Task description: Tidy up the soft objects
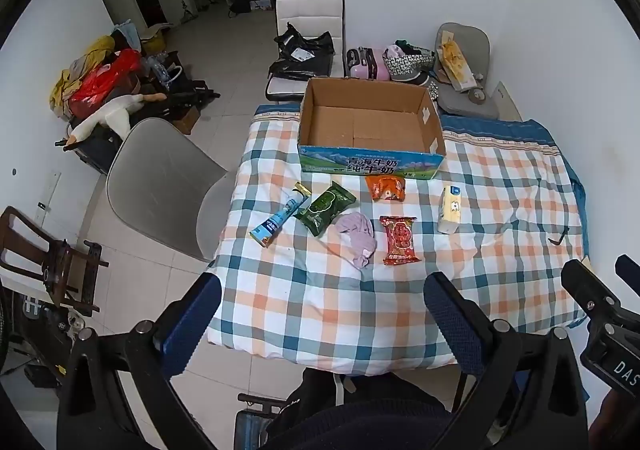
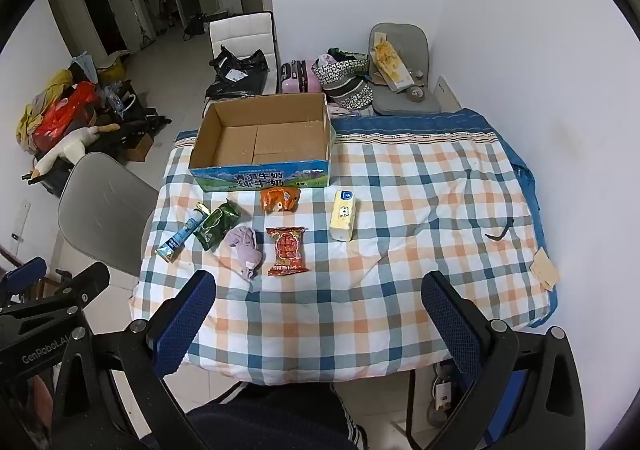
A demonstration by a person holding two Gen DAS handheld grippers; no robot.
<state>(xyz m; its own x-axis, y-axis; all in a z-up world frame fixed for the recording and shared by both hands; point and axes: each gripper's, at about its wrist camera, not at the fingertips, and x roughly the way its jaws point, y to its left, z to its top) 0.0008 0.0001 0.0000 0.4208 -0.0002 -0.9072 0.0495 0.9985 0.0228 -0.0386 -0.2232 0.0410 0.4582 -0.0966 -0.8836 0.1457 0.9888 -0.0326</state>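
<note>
An empty cardboard box [image 1: 370,125] [image 2: 264,137] stands at the far side of the checked tablecloth [image 1: 360,298] [image 2: 380,290]. In front of it lie a blue tube [image 1: 280,215] [image 2: 182,236], a green packet [image 1: 325,205] [image 2: 216,223], a purple cloth [image 1: 357,238] [image 2: 245,248], a red packet [image 1: 400,240] [image 2: 287,250], an orange packet [image 1: 386,187] [image 2: 279,198] and a yellow tissue pack [image 1: 450,209] [image 2: 343,214]. My left gripper [image 1: 322,298] and right gripper [image 2: 320,296] are open and empty, held above the table's near edge.
A grey chair [image 1: 160,185] [image 2: 104,209] stands left of the table. A white chair with a black bag [image 1: 306,49] [image 2: 240,61] and a grey chair with bags [image 1: 464,69] [image 2: 400,69] stand behind. A pile of clutter [image 1: 112,89] lies on the floor at left. A white wall runs along the right.
</note>
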